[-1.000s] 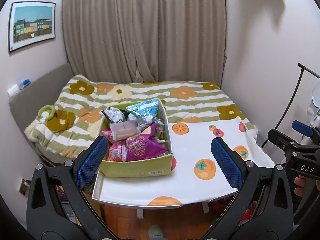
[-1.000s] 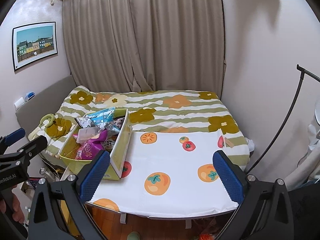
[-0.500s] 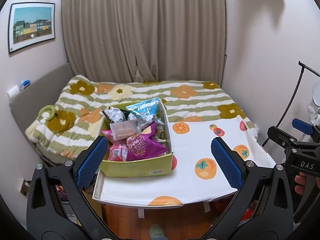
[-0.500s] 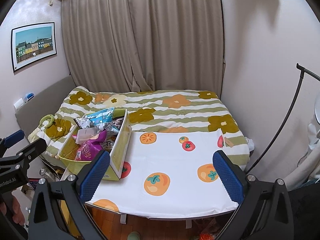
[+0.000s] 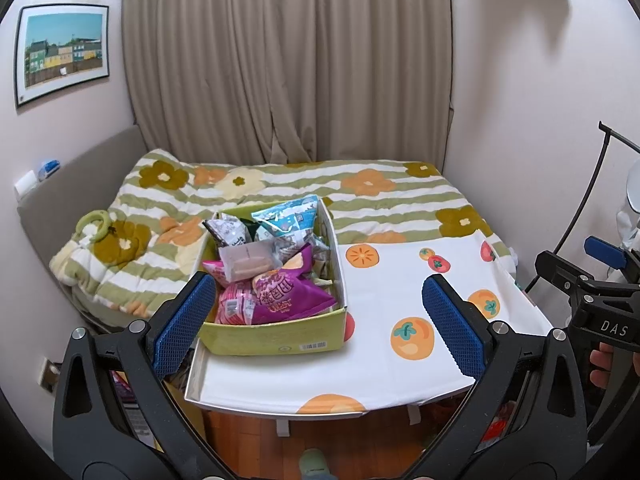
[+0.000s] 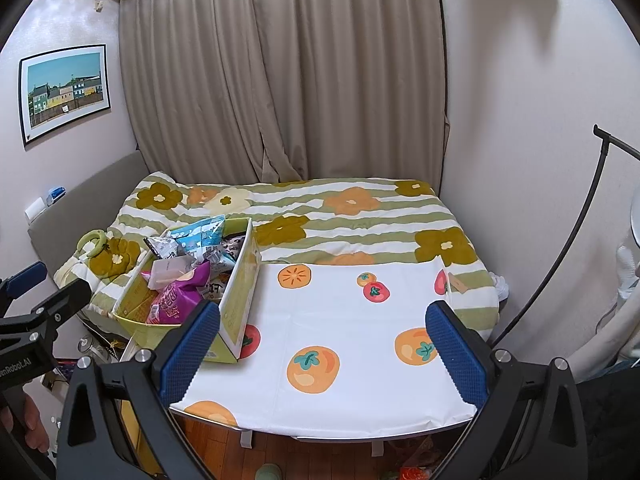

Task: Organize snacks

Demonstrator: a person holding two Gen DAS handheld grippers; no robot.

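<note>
A yellow-green box point(image 5: 276, 338) full of snack packets stands on the left part of a white table point(image 5: 384, 312) with an orange-fruit cloth. A purple bag point(image 5: 286, 294), a pink packet point(image 5: 234, 306), a clear-wrapped bar point(image 5: 250, 260) and a blue-white bag point(image 5: 290, 216) lie in it. The box also shows in the right wrist view point(image 6: 236, 300). My left gripper point(image 5: 316, 326) is open and empty, held before the table's front edge. My right gripper point(image 6: 324, 350) is open and empty over the table's near edge point(image 6: 340, 320).
A bed with a striped flower quilt point(image 5: 360, 196) lies behind the table, with a green ring point(image 5: 94, 224) on it. Curtains and walls close the back and right. A black stand pole point(image 6: 560, 264) rises at the right. Wooden floor shows below the table.
Both views have shifted very slightly; the grippers stay open and nothing on the table has moved.
</note>
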